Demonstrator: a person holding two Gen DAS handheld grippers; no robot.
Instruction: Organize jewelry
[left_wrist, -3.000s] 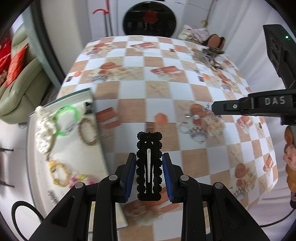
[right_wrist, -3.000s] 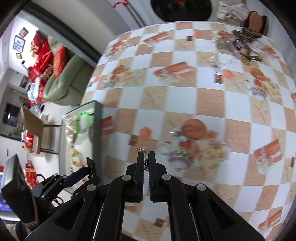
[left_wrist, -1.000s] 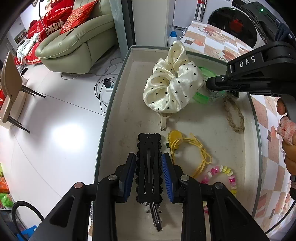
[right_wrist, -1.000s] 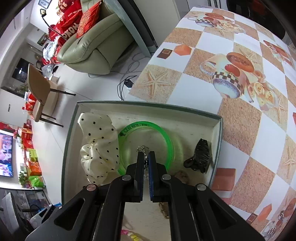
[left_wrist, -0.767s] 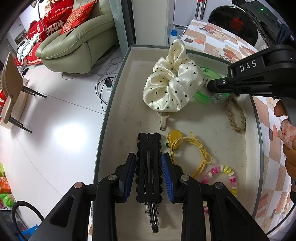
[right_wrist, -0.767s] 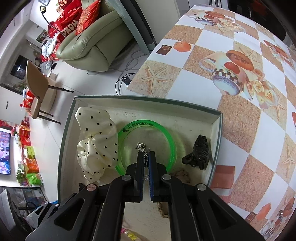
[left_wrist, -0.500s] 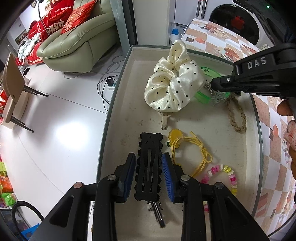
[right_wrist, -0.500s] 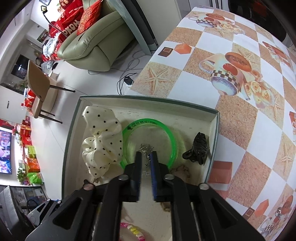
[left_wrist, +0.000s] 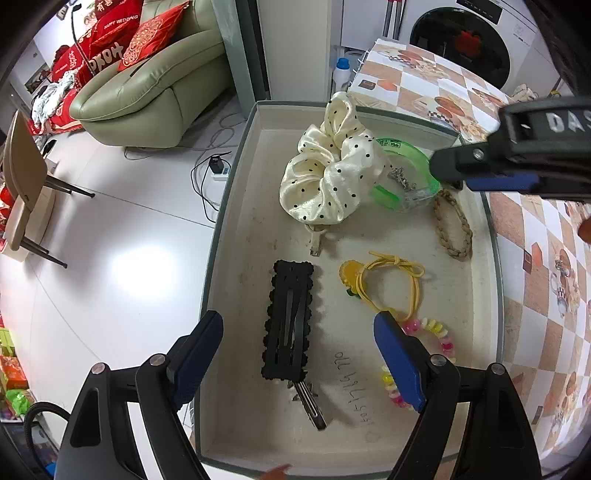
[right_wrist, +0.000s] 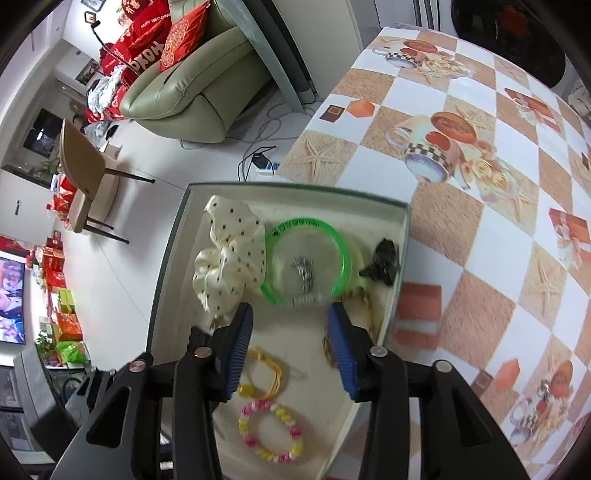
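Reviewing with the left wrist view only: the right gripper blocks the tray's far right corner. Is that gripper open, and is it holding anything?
Observer: The right gripper is open and empty in its own camera. The silver chain lies apart from it, inside the green bangle.
Operator: Anything in the corner it hides from me?
Observer: Yes, a black claw clip sits against the tray wall, beside the bangle.
Operator: My own finger half covers the bead bracelet.
Observer: In the right wrist view the bead bracelet is a whole closed ring, flat on the tray floor.
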